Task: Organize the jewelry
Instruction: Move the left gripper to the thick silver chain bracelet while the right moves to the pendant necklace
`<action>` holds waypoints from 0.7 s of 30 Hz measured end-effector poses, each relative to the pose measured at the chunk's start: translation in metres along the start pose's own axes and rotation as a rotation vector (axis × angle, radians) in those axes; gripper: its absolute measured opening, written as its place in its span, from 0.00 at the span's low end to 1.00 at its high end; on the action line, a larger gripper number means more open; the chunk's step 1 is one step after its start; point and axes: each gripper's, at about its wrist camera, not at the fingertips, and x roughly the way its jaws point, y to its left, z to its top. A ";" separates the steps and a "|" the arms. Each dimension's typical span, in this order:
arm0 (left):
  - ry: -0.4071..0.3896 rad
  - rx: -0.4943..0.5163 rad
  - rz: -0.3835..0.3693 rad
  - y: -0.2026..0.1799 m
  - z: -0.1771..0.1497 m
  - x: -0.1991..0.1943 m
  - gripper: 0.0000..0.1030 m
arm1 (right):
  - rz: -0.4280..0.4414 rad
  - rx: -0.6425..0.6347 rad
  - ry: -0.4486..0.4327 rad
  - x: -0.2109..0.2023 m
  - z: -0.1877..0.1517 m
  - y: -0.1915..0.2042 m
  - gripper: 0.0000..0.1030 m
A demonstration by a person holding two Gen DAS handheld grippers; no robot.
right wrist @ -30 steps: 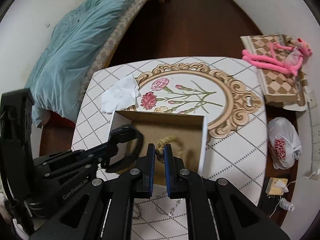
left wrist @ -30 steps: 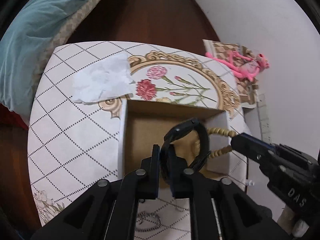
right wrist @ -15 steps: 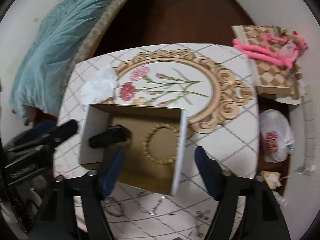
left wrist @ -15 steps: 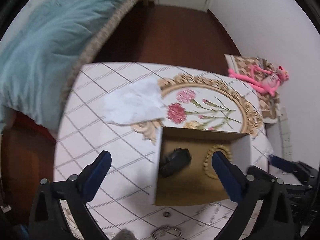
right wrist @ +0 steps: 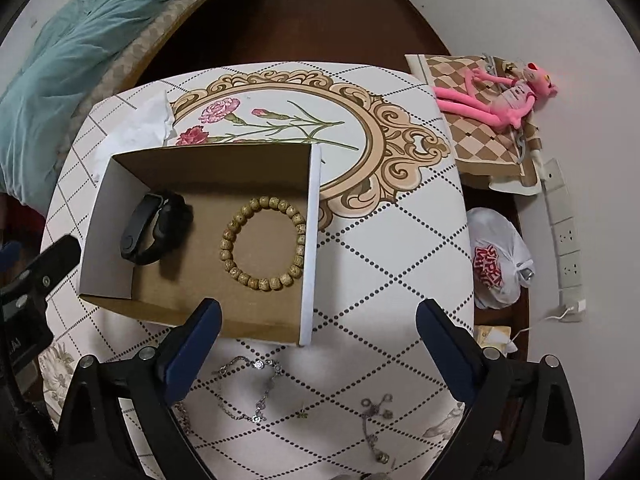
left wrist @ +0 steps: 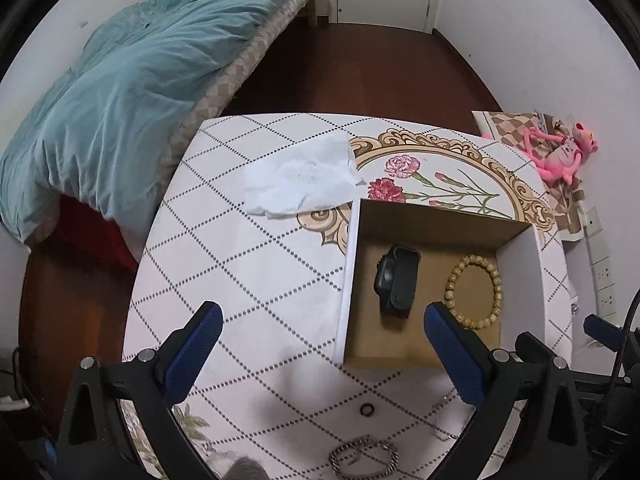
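Observation:
An open cardboard box (right wrist: 104,216) (left wrist: 346,280) stands on the patterned table. Inside lie a black wristband (right wrist: 154,232) (left wrist: 396,278) and a wooden bead bracelet (right wrist: 262,248) (left wrist: 474,292). My left gripper (left wrist: 320,354) is open and empty, raised above the table left of the box. My right gripper (right wrist: 318,344) is open and empty, above the box's near right corner. On the table near me lie a silver chain bracelet (right wrist: 252,388), another chain (right wrist: 374,428), a chunky link bracelet (left wrist: 362,458) and a small ring (left wrist: 366,409).
A crumpled white tissue (left wrist: 300,180) lies behind the box. A bed with a teal duvet (left wrist: 108,100) is at the left. A pink plush toy (right wrist: 496,96), a white plastic bag (right wrist: 496,256) and a power strip (right wrist: 564,232) lie on the right of the table.
Both grippers opened and drew back up from the box. The wristband and the bead bracelet, held a second ago, now lie on the box floor.

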 end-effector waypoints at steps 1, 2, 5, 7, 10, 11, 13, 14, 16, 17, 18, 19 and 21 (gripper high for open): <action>-0.008 -0.001 0.003 0.001 -0.002 -0.004 1.00 | 0.003 0.003 -0.004 -0.003 -0.002 0.000 0.96; -0.015 -0.001 0.003 0.000 -0.003 -0.008 1.00 | 0.006 0.009 -0.010 -0.006 -0.004 -0.001 0.96; -0.039 -0.001 -0.007 0.000 -0.007 -0.024 1.00 | 0.005 0.009 -0.038 -0.020 -0.009 -0.001 0.96; -0.063 0.000 -0.013 0.001 -0.009 -0.039 1.00 | 0.005 0.012 -0.065 -0.035 -0.012 -0.002 0.96; -0.100 0.006 -0.020 -0.001 -0.014 -0.061 1.00 | -0.002 0.017 -0.118 -0.062 -0.019 -0.002 0.96; -0.114 0.007 -0.024 0.000 -0.016 -0.070 1.00 | -0.003 0.018 -0.135 -0.071 -0.021 -0.002 0.96; -0.142 0.010 -0.031 0.001 -0.021 -0.088 1.00 | -0.003 0.017 -0.166 -0.088 -0.026 -0.001 0.96; -0.152 0.012 -0.031 0.001 -0.022 -0.094 1.00 | -0.001 0.017 -0.181 -0.097 -0.029 -0.001 0.96; -0.169 0.009 -0.025 0.003 -0.026 -0.107 1.00 | 0.005 0.020 -0.204 -0.112 -0.034 0.000 0.96; -0.182 0.008 -0.034 0.005 -0.028 -0.116 1.00 | 0.009 0.022 -0.218 -0.121 -0.037 -0.001 0.96; -0.188 0.007 -0.035 0.005 -0.030 -0.121 1.00 | 0.010 0.024 -0.229 -0.127 -0.040 -0.001 0.96; -0.196 0.006 -0.036 0.007 -0.032 -0.128 1.00 | 0.010 0.025 -0.242 -0.135 -0.043 -0.001 0.96; -0.205 0.001 -0.045 0.010 -0.035 -0.137 1.00 | 0.021 0.034 -0.258 -0.148 -0.048 -0.001 0.96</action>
